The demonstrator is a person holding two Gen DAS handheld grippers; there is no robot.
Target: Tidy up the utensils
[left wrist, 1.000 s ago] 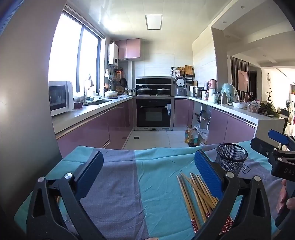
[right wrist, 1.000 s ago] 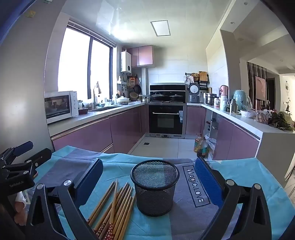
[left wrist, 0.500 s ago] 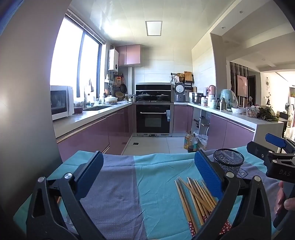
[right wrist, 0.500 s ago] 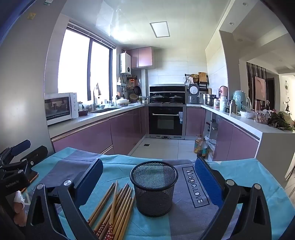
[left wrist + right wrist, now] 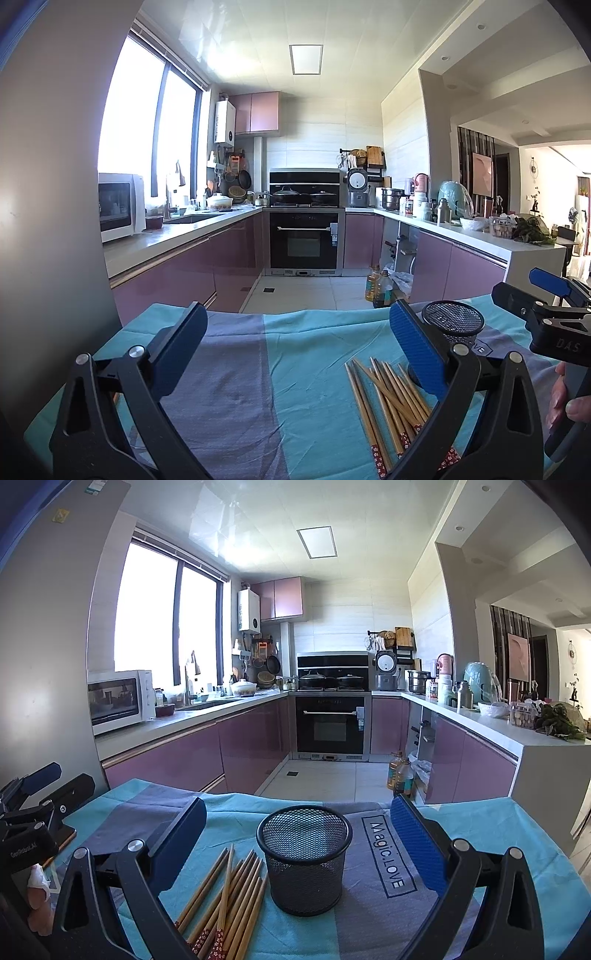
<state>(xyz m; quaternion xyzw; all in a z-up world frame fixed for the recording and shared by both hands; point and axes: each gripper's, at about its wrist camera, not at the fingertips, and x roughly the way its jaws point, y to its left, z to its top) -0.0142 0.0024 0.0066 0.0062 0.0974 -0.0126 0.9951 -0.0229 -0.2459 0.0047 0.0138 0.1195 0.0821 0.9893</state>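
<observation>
We note the left gripper (image 5: 295, 354) held level above the striped cloth (image 5: 236, 387), its jaws spread wide and holding nothing. The right gripper (image 5: 299, 842) sits level likewise, jaws wide and empty, framing the mesh cup (image 5: 304, 856) without touching it. A hand (image 5: 565, 402) grips the right tool's handle at the edge of the left view. The chopsticks (image 5: 229, 897) lie in a loose pile on the cloth, just beside the cup on its left; the cup stands upright. Beyond the table edge we record floor tiles, oil bottles (image 5: 400, 775), then the oven (image 5: 330, 723) against the far wall.
</observation>
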